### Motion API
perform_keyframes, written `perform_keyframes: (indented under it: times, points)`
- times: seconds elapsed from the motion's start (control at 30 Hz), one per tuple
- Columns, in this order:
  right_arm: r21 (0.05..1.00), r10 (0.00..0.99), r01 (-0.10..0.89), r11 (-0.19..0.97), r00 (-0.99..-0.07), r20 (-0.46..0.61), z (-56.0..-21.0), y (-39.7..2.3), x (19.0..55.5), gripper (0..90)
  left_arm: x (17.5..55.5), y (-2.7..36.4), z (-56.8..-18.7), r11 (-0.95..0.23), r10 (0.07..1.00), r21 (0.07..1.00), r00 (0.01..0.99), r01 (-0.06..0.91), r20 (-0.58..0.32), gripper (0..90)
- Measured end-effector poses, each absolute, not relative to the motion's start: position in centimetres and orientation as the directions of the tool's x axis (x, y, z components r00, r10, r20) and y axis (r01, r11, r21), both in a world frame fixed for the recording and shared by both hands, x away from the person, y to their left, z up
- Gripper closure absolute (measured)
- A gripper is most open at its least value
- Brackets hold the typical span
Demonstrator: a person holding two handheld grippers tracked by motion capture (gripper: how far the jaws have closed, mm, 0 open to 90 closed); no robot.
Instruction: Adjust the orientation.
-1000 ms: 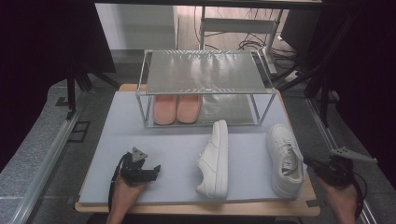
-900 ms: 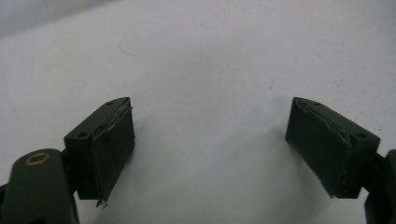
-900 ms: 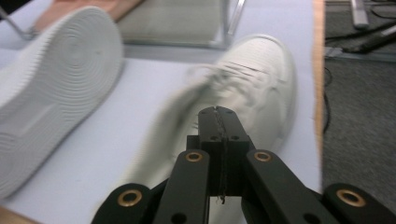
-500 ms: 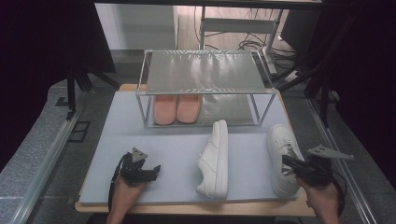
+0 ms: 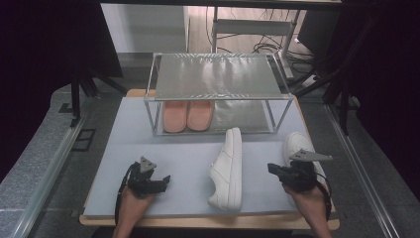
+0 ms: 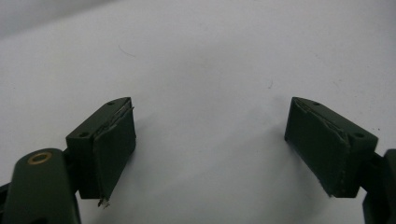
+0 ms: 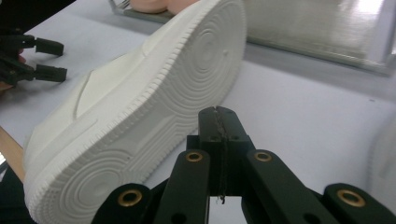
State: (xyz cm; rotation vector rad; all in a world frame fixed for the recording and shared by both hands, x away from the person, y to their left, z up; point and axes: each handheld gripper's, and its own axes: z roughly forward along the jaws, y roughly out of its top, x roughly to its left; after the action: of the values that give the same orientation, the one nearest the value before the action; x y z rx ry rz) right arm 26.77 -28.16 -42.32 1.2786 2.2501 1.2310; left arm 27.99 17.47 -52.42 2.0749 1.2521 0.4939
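1. Pale grey mat [image 5: 183,163] covers a wooden table [image 5: 208,221]; dark floor and black frame legs around it, cables behind.
2. Left gripper [image 5: 161,181] sits near the front-left corner of the mat, jaws spread wide, nothing between them, bare mat under the pads [image 6: 114,149].
3. Metal shoe rack [image 5: 218,79] stands at the back, pink shoes [image 5: 187,115] on its lower shelf, left half.
4. White sneaker on its side [image 5: 227,168] lies mid-mat, sole toward the right gripper [image 7: 219,114], whose jaws are pressed together, holding nothing.
5. Second white sneaker [image 5: 295,143] is partly hidden behind that gripper, probably upright.
6. Open mat between left gripper and the tipped sneaker; the rack's right half looks free.
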Motion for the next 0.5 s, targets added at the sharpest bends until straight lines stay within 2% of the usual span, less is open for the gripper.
perform_keyframes:
  times: [0.5]
  points:
    - [0.782, 0.739, 0.544, 0.304, -0.652, 0.167, -43.3, -22.8, 28.3, 90.0, 28.0, 17.5, -52.4, -0.328, 0.882, 0.701, 0.472, 0.634, -0.015, 16.5]
